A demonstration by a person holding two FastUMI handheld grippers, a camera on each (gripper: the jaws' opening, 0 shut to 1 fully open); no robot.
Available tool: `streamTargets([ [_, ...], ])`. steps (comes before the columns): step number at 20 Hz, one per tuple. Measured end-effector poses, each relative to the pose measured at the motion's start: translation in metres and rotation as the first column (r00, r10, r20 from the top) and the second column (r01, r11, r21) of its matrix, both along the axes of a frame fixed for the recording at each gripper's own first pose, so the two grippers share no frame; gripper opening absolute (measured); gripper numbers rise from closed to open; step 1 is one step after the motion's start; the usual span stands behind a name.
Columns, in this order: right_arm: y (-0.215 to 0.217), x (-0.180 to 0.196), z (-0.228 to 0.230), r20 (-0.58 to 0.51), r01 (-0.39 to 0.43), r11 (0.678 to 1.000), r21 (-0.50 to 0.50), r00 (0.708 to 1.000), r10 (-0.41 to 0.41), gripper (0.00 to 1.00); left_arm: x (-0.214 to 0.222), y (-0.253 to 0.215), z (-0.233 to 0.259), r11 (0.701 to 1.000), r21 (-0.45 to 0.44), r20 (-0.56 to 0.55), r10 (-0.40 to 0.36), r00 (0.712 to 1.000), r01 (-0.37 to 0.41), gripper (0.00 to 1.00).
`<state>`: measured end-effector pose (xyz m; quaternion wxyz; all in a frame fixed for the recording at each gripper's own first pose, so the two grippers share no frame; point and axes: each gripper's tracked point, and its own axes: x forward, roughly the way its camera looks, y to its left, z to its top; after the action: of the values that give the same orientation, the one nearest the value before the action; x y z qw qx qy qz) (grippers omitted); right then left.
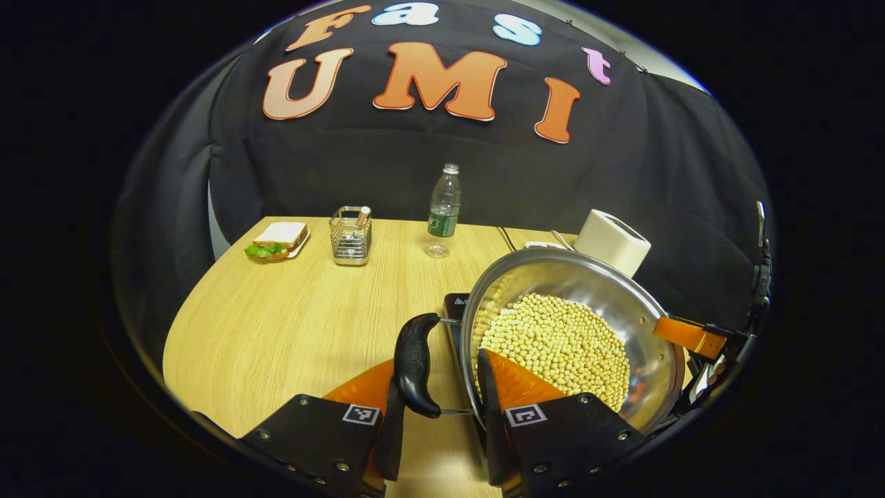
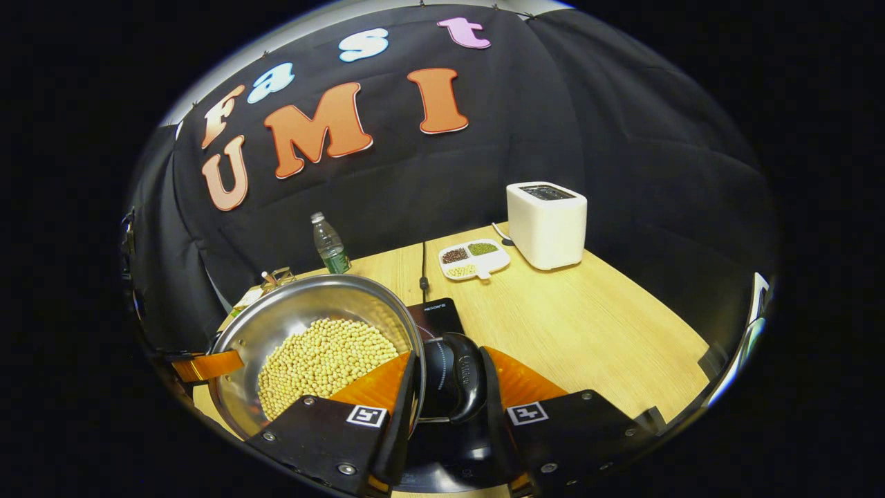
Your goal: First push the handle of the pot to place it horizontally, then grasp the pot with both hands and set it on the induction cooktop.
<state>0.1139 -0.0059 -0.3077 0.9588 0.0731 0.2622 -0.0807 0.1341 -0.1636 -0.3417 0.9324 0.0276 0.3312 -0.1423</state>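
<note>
A steel pot (image 1: pixel 622 290) (image 2: pixel 290 311) full of pale soybeans (image 1: pixel 560 346) hangs between my two grippers, over the black induction cooktop (image 1: pixel 455 304) (image 2: pixel 437 312); whether it rests on the cooktop I cannot tell. My left gripper (image 1: pixel 439 387) is shut on the pot's near black handle (image 1: pixel 413 363), one finger outside the handle and the other inside the pot wall. The right gripper (image 2: pixel 448 373) clamps the opposite handle (image 2: pixel 464 377) the same way. Each view also shows the other gripper's finger at the far handle (image 1: pixel 688 335) (image 2: pixel 207 365).
On the wooden table (image 1: pixel 290 325) (image 2: pixel 588 318) stand a sandwich on a plate (image 1: pixel 276 240), a wire holder (image 1: pixel 350 235), a water bottle (image 1: pixel 442 211) (image 2: pixel 330 252), a white toaster (image 1: pixel 612 241) (image 2: pixel 546 223) and a divided dish of beans (image 2: pixel 474 258). A cable (image 2: pixel 423 266) runs back from the cooktop.
</note>
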Motion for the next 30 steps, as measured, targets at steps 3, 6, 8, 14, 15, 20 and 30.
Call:
streamTargets([
  [3, -0.011, 0.000, -0.008, -0.017, 0.009, 1.000, -0.001, 1.000, -0.009, 0.49, 0.001, -0.009, -0.011, 1.000, 0.003, -0.016, -0.008, 1.000, 0.008, 0.51],
  [6, -0.019, 0.003, -0.014, -0.020, 0.020, 1.000, 0.000, 1.000, -0.020, 0.49, 0.004, -0.018, -0.019, 1.000, 0.003, -0.026, -0.016, 1.000, 0.016, 0.51],
  [8, -0.024, 0.004, -0.018, -0.024, 0.025, 1.000, -0.002, 0.999, -0.025, 0.49, 0.004, -0.023, -0.025, 1.000, 0.000, -0.037, -0.015, 0.999, 0.015, 0.51],
  [14, -0.027, 0.007, -0.027, -0.032, 0.026, 1.000, 0.008, 0.999, -0.026, 0.49, 0.003, -0.023, -0.036, 1.000, -0.024, -0.057, 0.004, 0.998, -0.005, 0.51],
  [15, -0.026, 0.008, -0.028, -0.033, 0.025, 1.000, 0.009, 0.999, -0.024, 0.49, 0.004, -0.022, -0.038, 0.999, -0.034, -0.063, 0.011, 0.998, -0.014, 0.51],
  [20, -0.032, 0.009, -0.010, 0.015, 0.037, 0.999, -0.017, 0.999, -0.037, 0.64, 0.006, -0.003, -0.004, 0.997, 0.067, 0.065, 0.032, 0.997, -0.036, 0.73],
  [30, -0.030, -0.017, 0.144, 0.260, -0.060, 0.993, -0.098, 0.962, 0.084, 0.95, -0.009, 0.021, 0.156, 0.994, -0.028, 0.356, 0.107, 0.928, -0.104, 0.87],
])
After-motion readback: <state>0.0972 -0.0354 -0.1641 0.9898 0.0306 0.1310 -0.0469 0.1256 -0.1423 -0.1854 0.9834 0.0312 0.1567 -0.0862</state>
